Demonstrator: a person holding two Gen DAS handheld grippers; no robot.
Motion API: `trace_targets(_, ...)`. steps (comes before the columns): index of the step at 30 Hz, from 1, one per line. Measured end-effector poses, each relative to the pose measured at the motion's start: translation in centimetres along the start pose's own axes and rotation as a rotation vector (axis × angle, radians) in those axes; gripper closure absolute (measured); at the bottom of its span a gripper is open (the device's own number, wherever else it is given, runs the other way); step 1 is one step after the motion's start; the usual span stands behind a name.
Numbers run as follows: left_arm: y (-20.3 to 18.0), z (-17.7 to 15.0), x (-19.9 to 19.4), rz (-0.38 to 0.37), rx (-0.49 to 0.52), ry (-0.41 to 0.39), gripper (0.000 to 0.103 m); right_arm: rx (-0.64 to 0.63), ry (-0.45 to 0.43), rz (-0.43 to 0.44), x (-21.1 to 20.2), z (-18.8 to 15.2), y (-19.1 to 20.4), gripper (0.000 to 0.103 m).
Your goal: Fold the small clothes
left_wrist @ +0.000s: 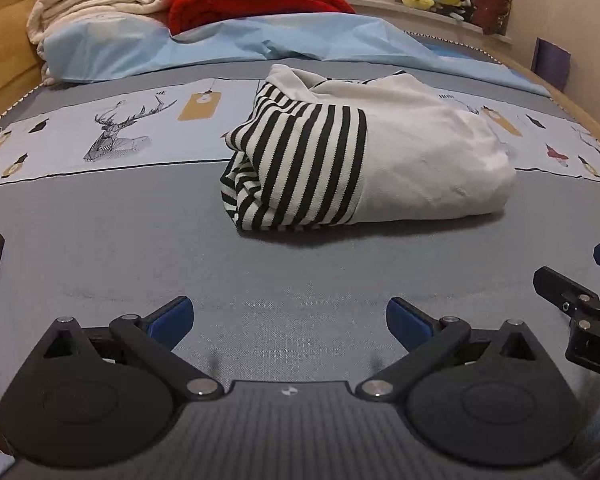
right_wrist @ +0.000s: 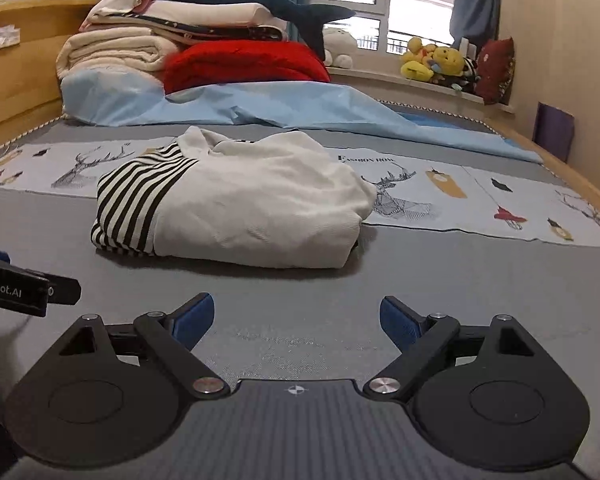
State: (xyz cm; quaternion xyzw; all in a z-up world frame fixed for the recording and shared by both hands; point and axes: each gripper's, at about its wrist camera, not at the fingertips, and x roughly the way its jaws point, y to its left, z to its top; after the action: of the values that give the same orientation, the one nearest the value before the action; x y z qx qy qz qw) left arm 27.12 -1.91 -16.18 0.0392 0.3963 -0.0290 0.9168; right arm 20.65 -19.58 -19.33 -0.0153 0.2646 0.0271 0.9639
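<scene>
**Folded top on the bed, both grippers wide and empty**

Grey bed cover fills the foreground of both wrist views, crossed by a pale printed band with deer drawings. On it lies the small garment, a white top with a black-and-white striped part, folded into a compact bundle; the striped part sits at its left side in both views. It straddles the edge between the grey cover and the printed band.

Left gripper rests low over the grey cover, well short of the garment, its blue-padded fingers spread wide with nothing between them. Right gripper sits likewise, fingers wide apart and empty, near the garment's front edge but not touching it. Each gripper shows at the edge of the other's view.

Behind the garment a light blue sheet is rumpled across the bed. A stack of folded blankets and a red quilt sit by the wooden headboard. Plush toys line the window sill.
</scene>
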Motion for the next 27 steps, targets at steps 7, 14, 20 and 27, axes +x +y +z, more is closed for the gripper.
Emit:
trace_targets(7, -0.27, 0.04, 0.16, 0.004, 0.001, 0.0, 0.0, -0.023, -0.003, 0.003, 0.02, -0.07, 0.28, 0.012)
trace_targets(14, -0.29, 0.03, 0.24, 0.006, 0.002, 0.002, 0.0, -0.033, -0.002, -0.003, 0.17, -0.14, 0.55, 0.012)
trace_targets(20, -0.43, 0.05, 0.27, 0.008, 0.014, 0.001, 0.0, -0.039, -0.002, 0.0, 0.23, -0.18, 0.69, 0.012)
trace_targets(27, -0.43, 0.07, 0.35, 0.009, 0.013, 0.003, 0.0, -0.043, -0.001, -0.001, 0.24, -0.2, 0.8, 0.012)
